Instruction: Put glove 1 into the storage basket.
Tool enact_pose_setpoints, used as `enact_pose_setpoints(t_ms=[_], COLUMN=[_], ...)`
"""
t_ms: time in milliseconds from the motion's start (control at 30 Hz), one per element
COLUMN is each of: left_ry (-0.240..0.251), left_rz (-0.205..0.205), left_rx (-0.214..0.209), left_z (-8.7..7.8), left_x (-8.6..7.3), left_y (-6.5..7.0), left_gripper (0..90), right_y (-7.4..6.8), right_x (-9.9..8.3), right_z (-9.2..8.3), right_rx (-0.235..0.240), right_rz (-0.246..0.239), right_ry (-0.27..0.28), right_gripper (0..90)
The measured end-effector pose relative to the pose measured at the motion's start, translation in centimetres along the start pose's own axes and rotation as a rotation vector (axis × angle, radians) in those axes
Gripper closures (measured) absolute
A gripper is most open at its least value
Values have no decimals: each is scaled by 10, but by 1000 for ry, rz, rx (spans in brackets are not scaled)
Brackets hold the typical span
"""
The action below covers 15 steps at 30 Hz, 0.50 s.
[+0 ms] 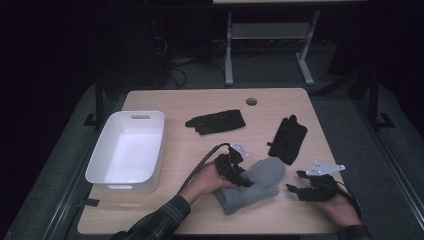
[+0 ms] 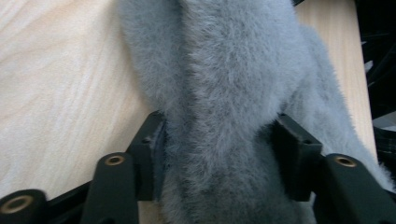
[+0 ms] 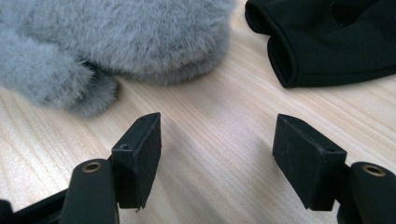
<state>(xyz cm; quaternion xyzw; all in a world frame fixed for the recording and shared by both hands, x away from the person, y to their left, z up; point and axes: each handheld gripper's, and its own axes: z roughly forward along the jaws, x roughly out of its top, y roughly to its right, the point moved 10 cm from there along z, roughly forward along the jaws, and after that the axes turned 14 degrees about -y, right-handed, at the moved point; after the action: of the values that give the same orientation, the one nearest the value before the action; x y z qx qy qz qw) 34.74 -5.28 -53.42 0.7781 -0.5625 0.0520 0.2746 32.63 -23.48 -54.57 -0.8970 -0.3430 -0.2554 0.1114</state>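
The grey mitten (image 1: pixel 254 184) lay on the table (image 1: pixel 200 105) near its front edge, between the two grippers. Its long axis ran on a slant in the high view, from the cuff end low and toward the person up to the rounded tip, which pointed away and to the right toward the black glove (image 1: pixel 287 139); the thumb stuck out on the right, toward the right gripper (image 1: pixel 296 189). The left gripper (image 1: pixel 239 176) lay over the mitten's left part, and in the left gripper view its jaws were clamped on the mitten (image 2: pixel 224 93), the fuzzy pile squeezed narrow between the pads. The right gripper rested just beside the mitten with its jaws apart over bare wood, nothing between them; its own view showed the mitten (image 3: pixel 116 42) ahead at left and the glove (image 3: pixel 327 42) at right. The cuff was partly covered by the left hand (image 1: pixel 205 179) and gripper, so its edge was hard to make out. A second black glove (image 1: pixel 216 121) lay farther back, and a white bin (image 1: pixel 127 150) stood at left. The room behind was too dark to read.
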Motion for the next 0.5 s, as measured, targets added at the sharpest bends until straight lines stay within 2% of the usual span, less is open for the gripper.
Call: enact_pose_setpoints(t_ms=[133,267,367,500], left_ry=[-1,3,6,8], left_rz=[-1,1,13,20], left_rx=[-23,-31,-26,-2], left_z=[0,-2,-3,-7], left_x=[0,0,0,1], left_y=[1,4,5,7], left_gripper=[535,665,725,755], right_y=[-1,1,1,2], right_x=[0,0,0,1], right_z=[1,2,3,4], right_rx=[3,-6,-2,0], right_rz=[0,3,15,17], right_ry=[-4,5,11,21], right_gripper=[324,288,264,242])
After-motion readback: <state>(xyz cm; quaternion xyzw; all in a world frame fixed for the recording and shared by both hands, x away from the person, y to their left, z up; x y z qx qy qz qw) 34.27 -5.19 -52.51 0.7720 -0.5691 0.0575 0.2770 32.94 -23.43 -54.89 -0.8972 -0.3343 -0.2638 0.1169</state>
